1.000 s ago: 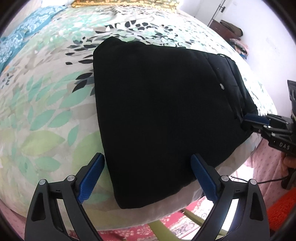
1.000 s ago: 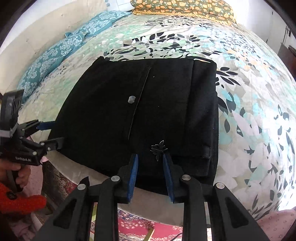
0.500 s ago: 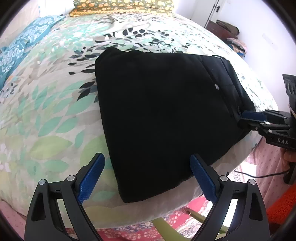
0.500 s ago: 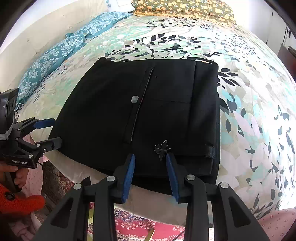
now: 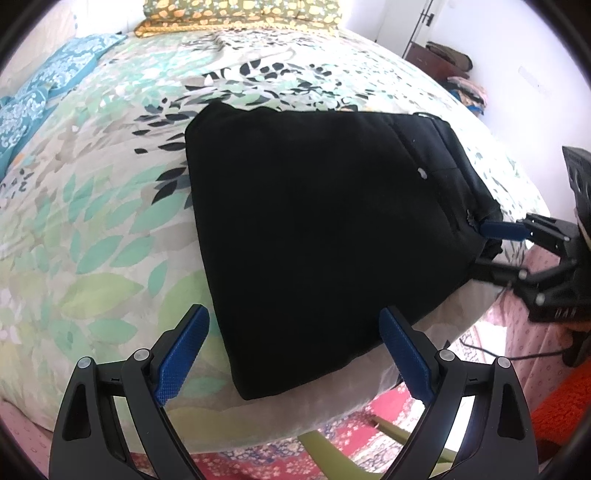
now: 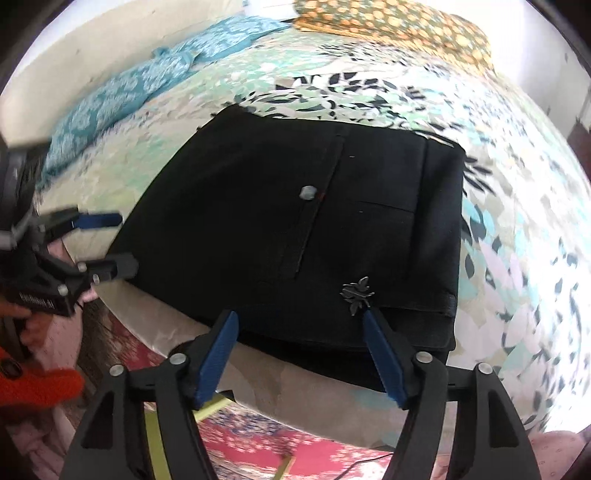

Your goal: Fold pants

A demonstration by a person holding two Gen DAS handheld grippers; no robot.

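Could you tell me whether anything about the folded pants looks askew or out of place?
Nothing stands out. The black pants lie folded flat on the floral bedspread, close to its near edge. Both grippers are open.

- Bedspread (image 5: 92, 229): wide leaf-print surface bare beside and beyond the folded black pants (image 5: 314, 229); free passage there.
- Pants: flat, low bundle at the bed's near edge.
- Teal pillows (image 6: 122, 92), yellow pillow (image 6: 399, 26): along the far margins, well apart from the pants.
- Left gripper (image 5: 291, 350), right gripper (image 6: 301, 354): both spread wide at the near edge, nothing between the pads.
- Dresser with clothes (image 5: 443, 66): by the wall, off the bed.
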